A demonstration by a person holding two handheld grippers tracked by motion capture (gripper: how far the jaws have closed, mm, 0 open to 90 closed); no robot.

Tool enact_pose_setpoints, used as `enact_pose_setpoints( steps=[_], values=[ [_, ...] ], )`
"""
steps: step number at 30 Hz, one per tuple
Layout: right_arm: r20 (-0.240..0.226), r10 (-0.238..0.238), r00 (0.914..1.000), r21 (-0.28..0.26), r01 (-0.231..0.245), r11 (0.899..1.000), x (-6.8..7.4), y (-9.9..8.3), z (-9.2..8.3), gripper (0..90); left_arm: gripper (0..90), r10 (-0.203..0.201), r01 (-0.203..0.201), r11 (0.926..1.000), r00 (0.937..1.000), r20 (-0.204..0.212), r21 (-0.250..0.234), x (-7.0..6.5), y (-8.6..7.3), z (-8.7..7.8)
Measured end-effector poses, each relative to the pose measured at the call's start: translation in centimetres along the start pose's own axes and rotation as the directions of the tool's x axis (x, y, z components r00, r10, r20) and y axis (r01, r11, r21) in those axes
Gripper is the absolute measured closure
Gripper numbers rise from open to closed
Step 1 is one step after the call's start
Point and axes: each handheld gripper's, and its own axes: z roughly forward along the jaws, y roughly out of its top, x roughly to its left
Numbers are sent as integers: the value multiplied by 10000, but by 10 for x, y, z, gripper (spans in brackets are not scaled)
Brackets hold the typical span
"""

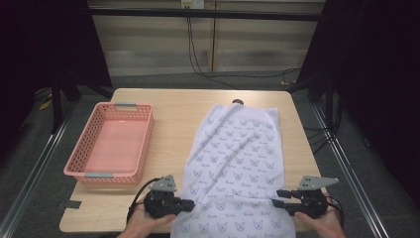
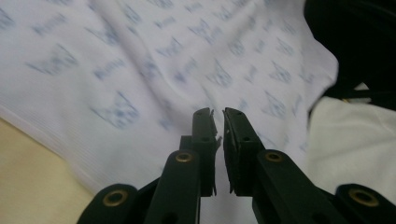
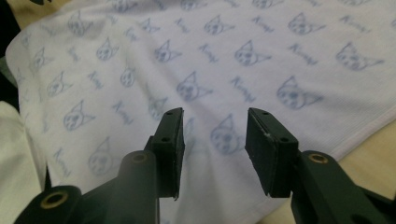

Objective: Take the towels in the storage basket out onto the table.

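Observation:
A white cloth (image 1: 237,158) printed with small blue cat faces lies spread lengthwise on the wooden table (image 1: 173,109), its near end hanging over the front edge. At the cloth's near left edge, my left gripper (image 1: 191,203) points right over the fabric. In the left gripper view its jaws (image 2: 218,114) stand almost together above the cloth (image 2: 140,60), with nothing between them. My right gripper (image 1: 275,197) is at the near right edge and points left. In the right gripper view it (image 3: 215,121) is open, hovering over the cloth (image 3: 233,56) without gripping it.
A pink plastic basket (image 1: 109,176) with grey handles sits on the left of the table, with nothing in it. A small dark knob (image 1: 238,101) sits at the cloth's far end. Cables run along the floor behind the table.

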Motion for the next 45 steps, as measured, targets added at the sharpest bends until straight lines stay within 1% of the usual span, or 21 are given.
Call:
enact_pose_setpoints(
  steps=[2,4,5,7,9,10,11,12,15,17,22,25,26,30,33,35,37,39,42,44,45],
  values=[
    [63,99,9999,-261,-98,9996,-4,6,0,563,792,-192,187,9993,9997,-119,-338,17,10,1],
    [137,151,9998,-525,-144,9985,-8,12,0,562,768,-273,248,9993,9954,-921,-281,34,20,6],
    [250,156,9996,-639,-139,9979,-10,15,0,563,756,-431,404,9988,9941,-995,-293,43,23,9],
    [461,160,9988,-672,-128,9977,-14,19,3,564,712,-555,536,9984,9867,-1526,-167,58,27,18],
    [710,218,9972,-615,-175,9980,-21,23,9,562,651,-835,862,9962,9814,-1726,79,70,29,28],
    [725,251,9971,-614,-207,9979,-24,24,12,557,612,-783,857,9959,9773,-1969,293,74,29,34],
    [743,302,9968,-526,-263,9983,-27,25,15,555,603,-526,650,9964,9774,-2048,543,76,29,38],
    [888,250,9957,-455,-210,9987,-30,26,19,550,607,-461,587,9968,9772,-2072,550,75,29,39],
    [1070,305,9938,-305,-274,9992,-38,28,25,543,806,-26,195,9971,9749,-2226,735,70,25,38],
    [1112,357,9932,-306,-325,9990,-41,30,28,544,861,0,196,9959,9760,-2178,878,64,21,33],
    [1125,322,9931,-425,-276,9987,-44,40,37,546,865,77,166,9926,9802,-1977,1206,42,3,17],
    [1186,194,9928,-151,-177,9997,-47,44,48,545,845,-67,295,9905,9858,-1680,1341,32,-8,6],
    [1159,141,9932,-17,-140,9999,-48,46,54,545,800,-104,316,9914,9863,-1648,1269,31,-9,5],
    [1298,-50,9915,201,24,9998,-53,53,71,535,668,-352,490,9957,9853,-1674,790,37,-4,5],
    [1638,-155,9864,671,45,9977,-57,52,79,543,620,-566,644,9974,9778,-2017,321,48,7,6],
    [1686,-330,9851,552,240,9982,-57,48,78,604,603,-732,731,9973,9721,-2229,-85,57,13,7],
    [1756,-265,9841,689,146,9975,-56,44,70,740,614,-723,696,9974,9656,-2496,-198,64,18,11],
    [1672,26,9859,525,-115,9986,-56,36,62,818,617,-847,822,9964,9633,-2549,-202,72,20,18],
    [1398,399,9894,353,-453,9984,-56,23,50,864,640,-592,689,9973,9626,-2642,273,72,18,28],
    [1375,386,9898,427,-448,9981,-52,20,46,866,727,-410,560,9970,9669,-2517,529,67,18,28],
    [1365,324,9901,498,-395,9980,-49,18,44,867,771,-357,503,9975,9659,-2565,505,65,15,28]
  ],
)
